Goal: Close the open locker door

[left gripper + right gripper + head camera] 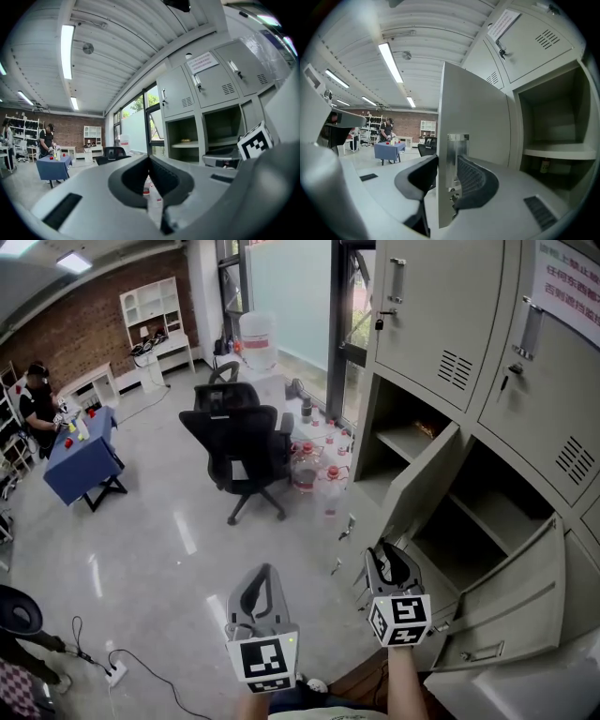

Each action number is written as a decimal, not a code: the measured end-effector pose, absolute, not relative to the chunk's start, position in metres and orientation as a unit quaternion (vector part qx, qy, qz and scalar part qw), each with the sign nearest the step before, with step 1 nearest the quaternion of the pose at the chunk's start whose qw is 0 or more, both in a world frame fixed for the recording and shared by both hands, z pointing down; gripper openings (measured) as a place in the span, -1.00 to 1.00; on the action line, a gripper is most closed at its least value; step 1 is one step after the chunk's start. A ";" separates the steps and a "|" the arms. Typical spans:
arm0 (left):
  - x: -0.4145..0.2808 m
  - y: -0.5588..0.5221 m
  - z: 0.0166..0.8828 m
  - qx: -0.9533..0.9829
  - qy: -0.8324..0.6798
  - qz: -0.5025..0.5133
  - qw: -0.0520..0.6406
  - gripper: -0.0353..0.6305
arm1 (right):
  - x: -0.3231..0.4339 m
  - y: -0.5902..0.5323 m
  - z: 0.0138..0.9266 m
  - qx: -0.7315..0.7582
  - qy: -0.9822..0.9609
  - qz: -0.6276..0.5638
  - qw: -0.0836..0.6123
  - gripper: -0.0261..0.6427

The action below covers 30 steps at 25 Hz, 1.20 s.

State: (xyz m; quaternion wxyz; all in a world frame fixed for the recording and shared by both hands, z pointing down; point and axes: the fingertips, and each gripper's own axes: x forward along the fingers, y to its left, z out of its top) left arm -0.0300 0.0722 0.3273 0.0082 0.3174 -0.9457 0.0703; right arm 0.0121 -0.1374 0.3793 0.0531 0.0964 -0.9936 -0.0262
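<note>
Two grippers are being held low in the head view. At 7 o'clock the left gripper (262,571) is being held above the floor (159,549), with its fingers being pressed together at the tips and nothing between them. At 5 o'clock the right gripper (380,549) is being clamped on the free edge of the locker door (427,474), one pad against each face.

The locker door is being swung out from the locker bank (441,324), with its free edge pointing toward 7 o'clock in the head view. In the right gripper view its long axis is being shown upright, from 12 to 6 o'clock. It is being seen as a plain pale grey metal sheet, with a bright latch plate (455,159) at the gripped edge. Behind it, an open compartment (555,122) is being shown at 3 o'clock.

The door's lower end is being cut off by the gripper body, and its hinge side is being hidden. A second door (511,592), also open, is being partly cropped at 4 o'clock in the head view.
</note>
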 end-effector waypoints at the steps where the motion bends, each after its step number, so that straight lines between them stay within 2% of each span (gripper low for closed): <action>1: -0.031 0.075 0.328 0.314 -0.947 0.071 0.009 -0.89 | 0.009 -0.137 0.379 0.096 -0.994 -0.028 0.055 -0.49; 17: -0.073 0.111 0.337 0.277 -0.959 0.062 0.017 -0.89 | -0.046 -0.128 0.379 0.153 -0.986 -0.023 0.066 -0.54; 23: -0.125 0.101 0.347 0.310 -0.949 0.059 0.010 -0.89 | -0.077 -0.130 0.376 0.199 -0.978 -0.017 0.057 -0.55; 30: -0.209 0.073 0.360 0.386 -0.919 0.072 -0.039 -0.89 | -0.116 -0.139 0.376 0.254 -0.967 -0.026 0.023 -0.56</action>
